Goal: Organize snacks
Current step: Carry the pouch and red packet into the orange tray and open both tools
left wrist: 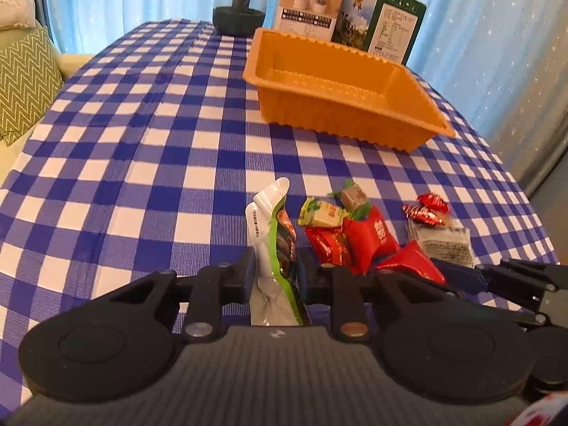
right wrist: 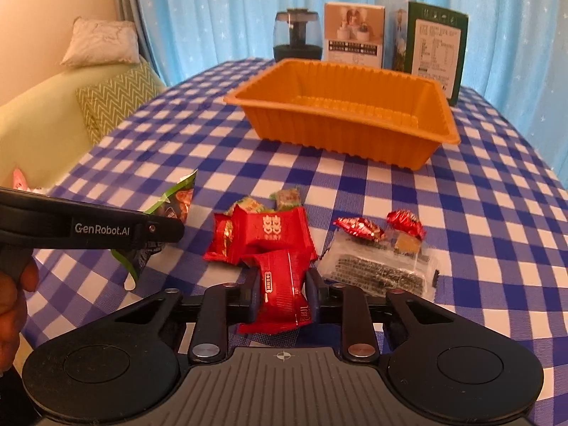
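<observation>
The left gripper [left wrist: 274, 277] has its jaws closed on a green-and-white pouch [left wrist: 271, 234], pinching it low down so that the top stands up and leans away from the fingers. The right gripper [right wrist: 282, 298] has its jaws closed on a red packet [right wrist: 282, 284], which is clamped across its middle with both ends sticking out. The two grippers sit close beside each other, so if both move off at once toward the same place they could knock together.

The pouch is thin and slick, and the grip is near one end; a quick swing could let it slide or twist out. The packet looks soft and crinkly, so it may buckle in the jaws and slip.

Just beyond the fingers lies the pile [right wrist: 262, 227] of red and green wrapped snacks, and the held packet seems to touch or overlap it. Lifting carelessly could drag a neighbour along or scatter it over the checked cloth [right wrist: 479, 234]. To the right lie a clear packet [right wrist: 376, 266] and two foil candies [right wrist: 358, 229], close enough to be swept by the right gripper.

Farther off, the orange tray [left wrist: 269, 106] stands with nothing visible inside. It looks light, so a bump on its rim could shove it toward the boxes [left wrist: 309, 3] and jar [left wrist: 239, 3] behind.
</observation>
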Demonstrator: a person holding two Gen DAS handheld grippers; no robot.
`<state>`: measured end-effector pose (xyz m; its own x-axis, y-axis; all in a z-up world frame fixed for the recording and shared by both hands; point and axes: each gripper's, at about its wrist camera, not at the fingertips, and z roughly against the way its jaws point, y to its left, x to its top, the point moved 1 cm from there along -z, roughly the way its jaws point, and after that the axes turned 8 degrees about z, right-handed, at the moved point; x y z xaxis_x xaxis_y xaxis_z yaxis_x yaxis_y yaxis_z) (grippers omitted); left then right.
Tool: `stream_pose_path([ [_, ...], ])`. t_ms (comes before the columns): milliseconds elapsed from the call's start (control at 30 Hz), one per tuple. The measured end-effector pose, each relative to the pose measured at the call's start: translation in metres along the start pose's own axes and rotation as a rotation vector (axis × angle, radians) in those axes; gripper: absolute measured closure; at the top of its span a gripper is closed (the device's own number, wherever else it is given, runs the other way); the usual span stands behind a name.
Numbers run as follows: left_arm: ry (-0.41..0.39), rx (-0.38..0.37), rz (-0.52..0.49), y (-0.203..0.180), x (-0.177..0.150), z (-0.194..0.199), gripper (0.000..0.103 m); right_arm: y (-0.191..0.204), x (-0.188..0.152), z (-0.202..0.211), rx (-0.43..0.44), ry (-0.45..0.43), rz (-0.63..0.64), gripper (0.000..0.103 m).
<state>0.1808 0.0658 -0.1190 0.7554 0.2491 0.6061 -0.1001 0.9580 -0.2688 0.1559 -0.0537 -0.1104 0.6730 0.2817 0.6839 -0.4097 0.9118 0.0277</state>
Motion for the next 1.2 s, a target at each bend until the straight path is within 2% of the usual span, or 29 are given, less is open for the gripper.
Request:
stream_pose_path([
  [167, -0.033, -0.018, 0.006, -0.008, 0.010, 0.014, 0.081, -0.006, 0.007, 0.018, -0.007, -0.051, -0.027, 0.077],
  [333, -0.070, -0.040, -0.003, -0.022, 0.031, 0.022, 0.081, -0.021, 0.027, 0.035, -0.015, -0.121, -0.053, 0.076],
  [600, -0.138, -0.079, -0.055, -0.052, 0.090, 0.013, 0.081, -0.072, 0.080, 0.031, -0.053, -0.206, -0.086, 0.076],
  [767, -0.164, -0.092, -0.064, -0.064, 0.131, -0.013, 0.081, -0.104, 0.109, 0.013, -0.078, -0.229, -0.116, 0.076],
  [933, -0.151, -0.115, -0.046, -0.069, 0.158, -0.047, 0.081, -0.127, 0.132, -0.019, -0.083, -0.227, -0.120, 0.076],
  [1200, -0.120, -0.131, -0.016, -0.070, 0.181, -0.095, 0.081, -0.154, 0.138, -0.072, -0.079, -0.150, -0.162, 0.076],
])
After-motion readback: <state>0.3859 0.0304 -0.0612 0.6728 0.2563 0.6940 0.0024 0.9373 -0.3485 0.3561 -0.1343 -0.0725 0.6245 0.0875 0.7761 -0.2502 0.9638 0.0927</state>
